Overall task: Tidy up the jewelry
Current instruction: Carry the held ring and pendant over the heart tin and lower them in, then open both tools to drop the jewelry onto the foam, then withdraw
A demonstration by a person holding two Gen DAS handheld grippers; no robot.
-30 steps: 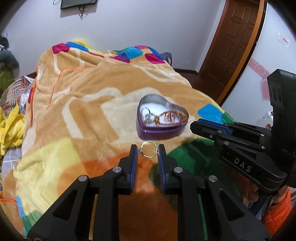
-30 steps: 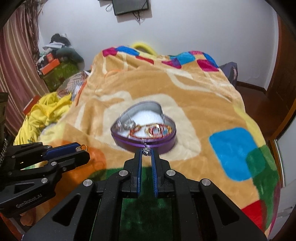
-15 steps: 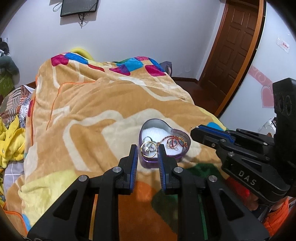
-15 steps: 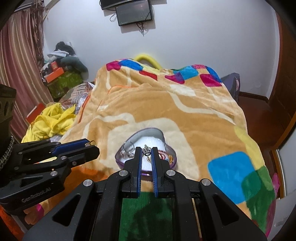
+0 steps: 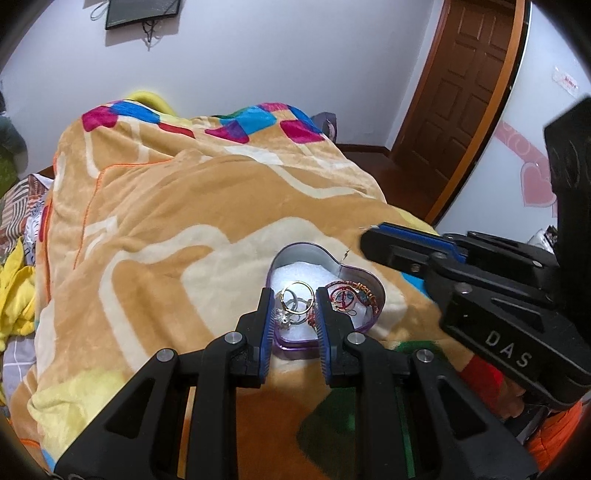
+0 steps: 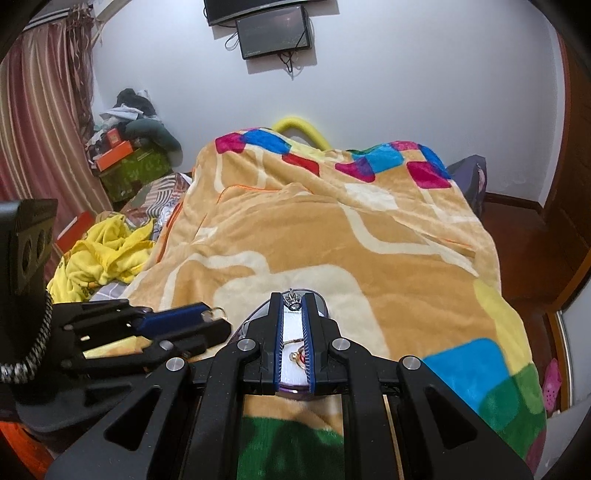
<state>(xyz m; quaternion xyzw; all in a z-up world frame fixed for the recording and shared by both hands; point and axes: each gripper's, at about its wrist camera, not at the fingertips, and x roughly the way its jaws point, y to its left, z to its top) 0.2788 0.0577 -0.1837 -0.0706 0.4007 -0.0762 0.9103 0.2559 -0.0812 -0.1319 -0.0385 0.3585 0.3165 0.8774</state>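
A purple heart-shaped tin [image 5: 364, 266] with a white lining lies on the bed blanket and holds silver rings and a red beaded bracelet [image 5: 351, 293]. My left gripper [image 5: 294, 297] is shut on a gold ring [image 5: 297, 298] and holds it just above the tin's left half. My right gripper [image 6: 294, 301] is shut on a small silver pendant [image 6: 293, 300] and hangs over the tin [image 6: 255, 317], which its fingers mostly hide. The right gripper also shows in the left wrist view [image 5: 373, 242], with a thin chain hanging from its tip.
The orange patterned blanket [image 5: 184, 206] covers the bed. Yellow clothes [image 6: 107, 251] and boxes lie at the bed's left. A brown door [image 5: 454, 96] stands at the right. A screen [image 6: 273, 31] hangs on the far wall.
Both grippers have lifted and moved forward over the tin, each still holding its piece. The gold ring, before over the blanket in front of the tin, now hangs above the tin's inside.
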